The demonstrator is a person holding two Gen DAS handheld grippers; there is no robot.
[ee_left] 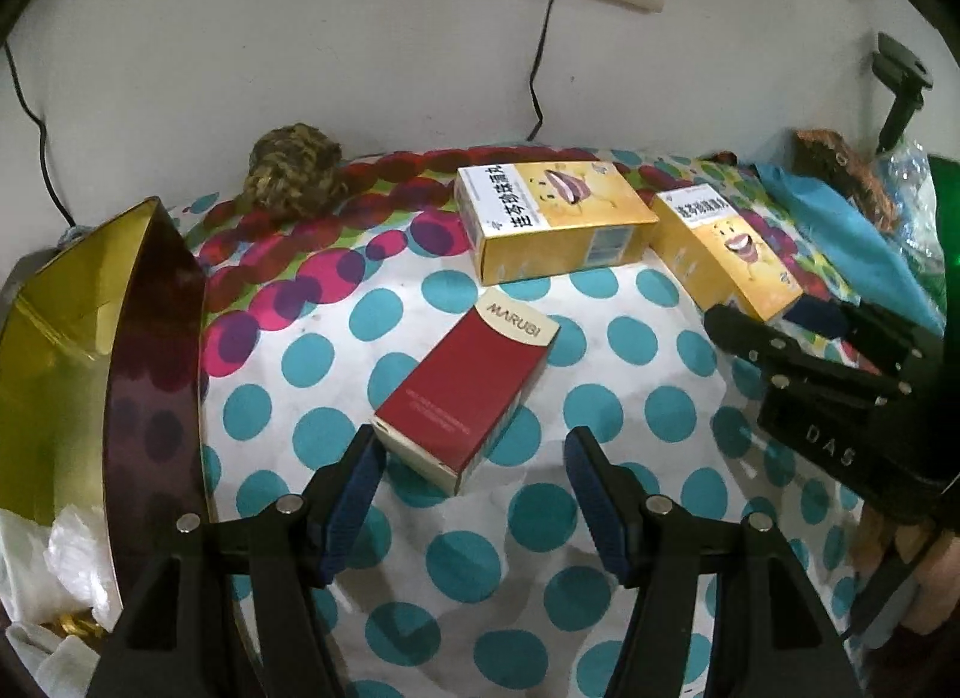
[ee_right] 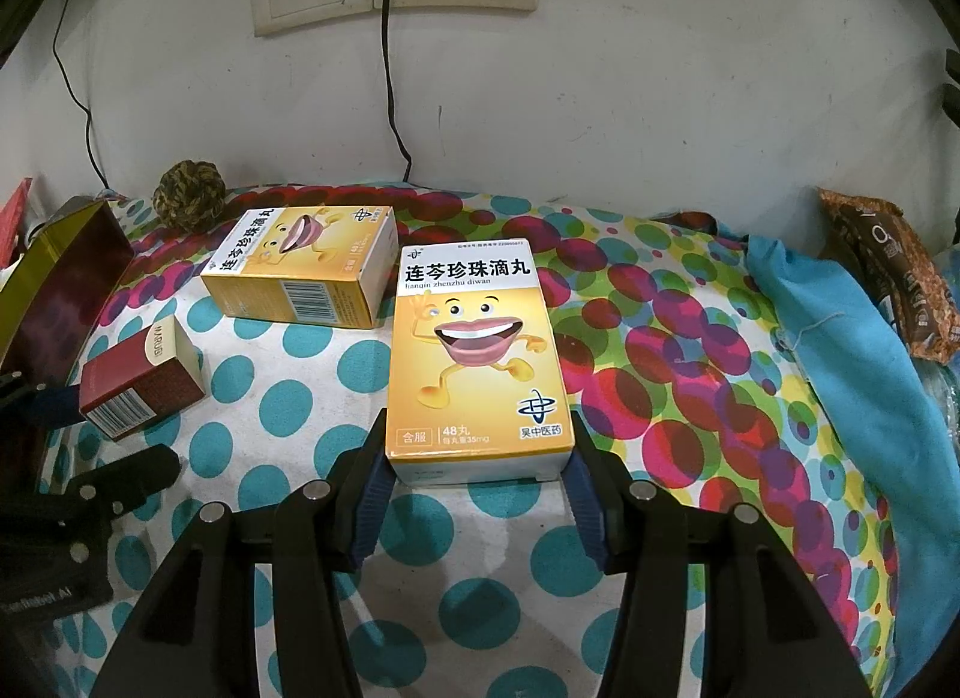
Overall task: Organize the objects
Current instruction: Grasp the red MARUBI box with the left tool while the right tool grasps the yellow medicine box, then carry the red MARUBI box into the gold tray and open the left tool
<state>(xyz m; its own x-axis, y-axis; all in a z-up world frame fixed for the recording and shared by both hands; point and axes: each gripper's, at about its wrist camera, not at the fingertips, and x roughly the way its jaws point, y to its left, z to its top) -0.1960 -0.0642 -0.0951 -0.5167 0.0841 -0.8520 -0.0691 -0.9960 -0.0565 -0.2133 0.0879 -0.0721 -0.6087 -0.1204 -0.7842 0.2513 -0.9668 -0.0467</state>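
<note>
Three boxes are out on the polka-dot cloth (ee_right: pixel 288 458), and none of them looks put away yet, so I'd say this is early days. The near yellow box (ee_right: pixel 477 362) sits right in front of the right gripper (ee_right: pixel 477 494), whose jaws are snug against its near corners, one pad on each side, so it reads as pinched. The second yellow box (ee_right: pixel 300 266) lies farther back and to the left of it, near the wall, close beside it, though I can't tell if they touch. The red box (ee_left: pixel 465 392) lies at an angle left of both, and the left gripper (ee_left: pixel 474 494) is lined up on it with jaws spread wide. The near end of the box is just about level with the tips, with daylight on both sides, so no grip there yet.

My guess is the gold-lined container (ee_left: pixel 66 350) at the far left is where stuff goes. It already has some crumpled white plastic in it, but no boxes that I can see.

View differences: the left wrist cam is the one that shows inside that container and shows the right gripper from the side. The right wrist cam gives the full printed face of the pinched box, the barcode end of the red one, and a snack packet (ee_right: pixel 894 278) on a blue cloth (ee_right: pixel 840 350) over to the right. Both catch the knotted rope ball (ee_right: pixel 189 194) by the wall.
</note>
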